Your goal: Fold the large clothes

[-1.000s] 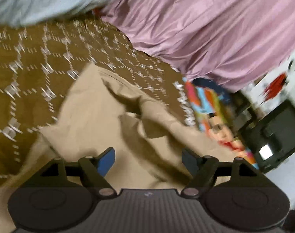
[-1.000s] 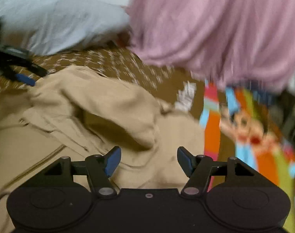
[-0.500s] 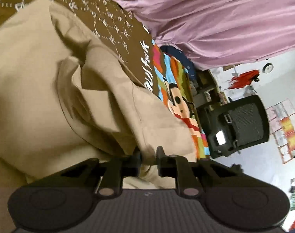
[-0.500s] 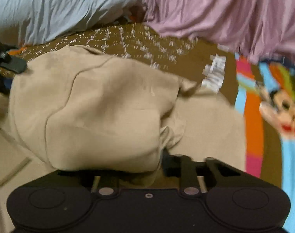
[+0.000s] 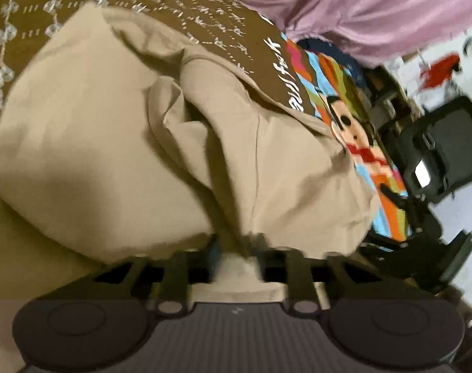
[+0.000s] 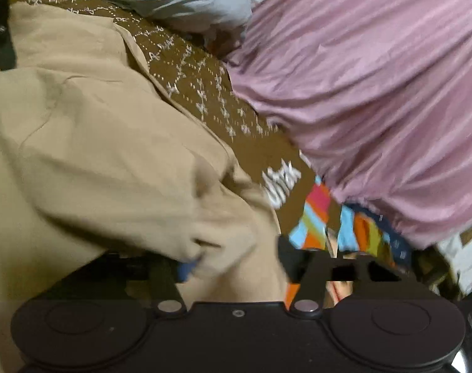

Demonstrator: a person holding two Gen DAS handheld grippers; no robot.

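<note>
Both handheld units are matte black: the left gripper (image 5: 236, 248) carries a ribbed grey body with two round discs and silver pivot pins; the right gripper (image 6: 232, 262) looks alike (one blue pad (image 6: 186, 269) visible).

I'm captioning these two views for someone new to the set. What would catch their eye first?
A big rumpled tan garment fills the middle and left of both views, lying on a brown patterned bedspread. A draped pink cloth dominates the upper right. Between them, at the bed's edge, runs a bright cartoon-print blanket.
</note>
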